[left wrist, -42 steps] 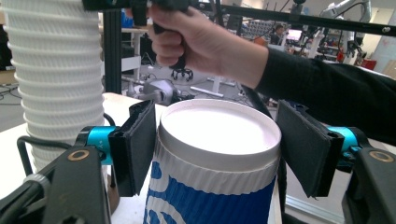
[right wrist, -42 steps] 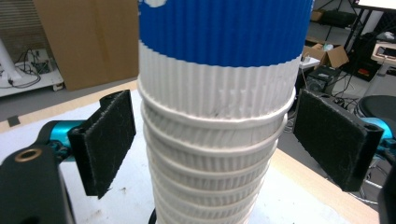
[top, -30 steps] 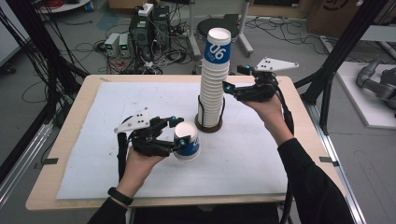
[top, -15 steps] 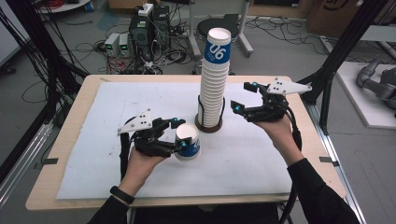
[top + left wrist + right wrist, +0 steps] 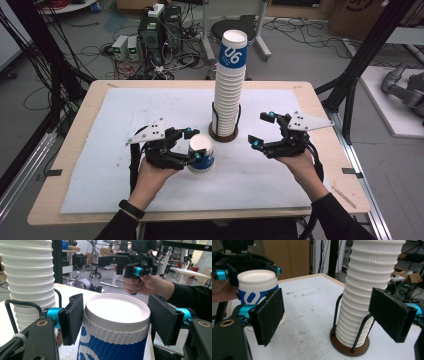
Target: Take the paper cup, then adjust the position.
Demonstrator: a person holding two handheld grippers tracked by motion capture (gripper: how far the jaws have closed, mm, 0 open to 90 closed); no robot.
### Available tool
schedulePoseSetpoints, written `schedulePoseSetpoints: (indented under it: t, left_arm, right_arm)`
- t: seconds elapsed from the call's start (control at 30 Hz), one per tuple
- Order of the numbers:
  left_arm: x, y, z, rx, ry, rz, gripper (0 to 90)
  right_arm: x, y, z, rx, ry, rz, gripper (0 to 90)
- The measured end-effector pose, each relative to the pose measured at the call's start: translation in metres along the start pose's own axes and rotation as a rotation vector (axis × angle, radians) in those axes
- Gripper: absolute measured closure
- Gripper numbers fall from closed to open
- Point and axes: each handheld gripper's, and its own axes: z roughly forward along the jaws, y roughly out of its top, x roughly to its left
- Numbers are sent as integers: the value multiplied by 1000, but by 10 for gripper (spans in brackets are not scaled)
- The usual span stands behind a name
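Observation:
A white paper cup with a blue band (image 5: 201, 155) stands on the white mat, with my left gripper (image 5: 194, 145) shut on it. In the left gripper view its black pads (image 5: 73, 317) sit against both sides of the cup (image 5: 116, 312) just under the rim. A tall stack of white ribbed cups (image 5: 229, 85) rises from a brown wire holder (image 5: 224, 134) at the table's middle. My right gripper (image 5: 262, 129) hovers to the right of the stack, open with nothing between its pads. In the right gripper view the stack (image 5: 367, 290) stands between the jaws but farther off.
The white mat (image 5: 125, 115) covers most of the wooden table (image 5: 320, 105). Black frame posts (image 5: 360, 65) stand at the table's sides. Cables and equipment (image 5: 150, 35) lie on the floor behind.
My right gripper has moved away from the stack, to the right and down toward the table's front. The left gripper and its cup have stayed in place.

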Motion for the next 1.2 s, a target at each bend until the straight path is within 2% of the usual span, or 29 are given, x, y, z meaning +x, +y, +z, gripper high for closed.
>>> schedulePoseSetpoints:
  t: [0.17, 0.33, 0.6, 0.77, 0.87, 1.07, 1.2]
  left_arm:
    - [1, -2, 2, 4, -5, -1, 309]
    - [1, -4, 2, 6, -6, -1, 309]
    - [1, -4, 4, 1, -9, -3, 309]
    - [-2, -4, 7, 0, -26, -5, 309]
    - [-3, -3, 7, -7, -33, -6, 309]
    - [-4, -1, 4, -22, -36, -7, 309]
    - [-4, 0, 4, -29, -41, -14, 309]
  right_arm:
    - [3, -15, 0, 4, 6, -1, 138]
    - [3, -29, 0, 23, 11, 19, 138]
    - [1, -35, -2, 19, -4, 35, 138]
    - [1, -36, -2, 17, -6, 40, 138]
    - [2, -35, -1, 13, 28, 41, 138]
    - [5, -36, 2, 14, 67, 26, 138]
    - [6, -38, 4, 25, 128, 40, 138]
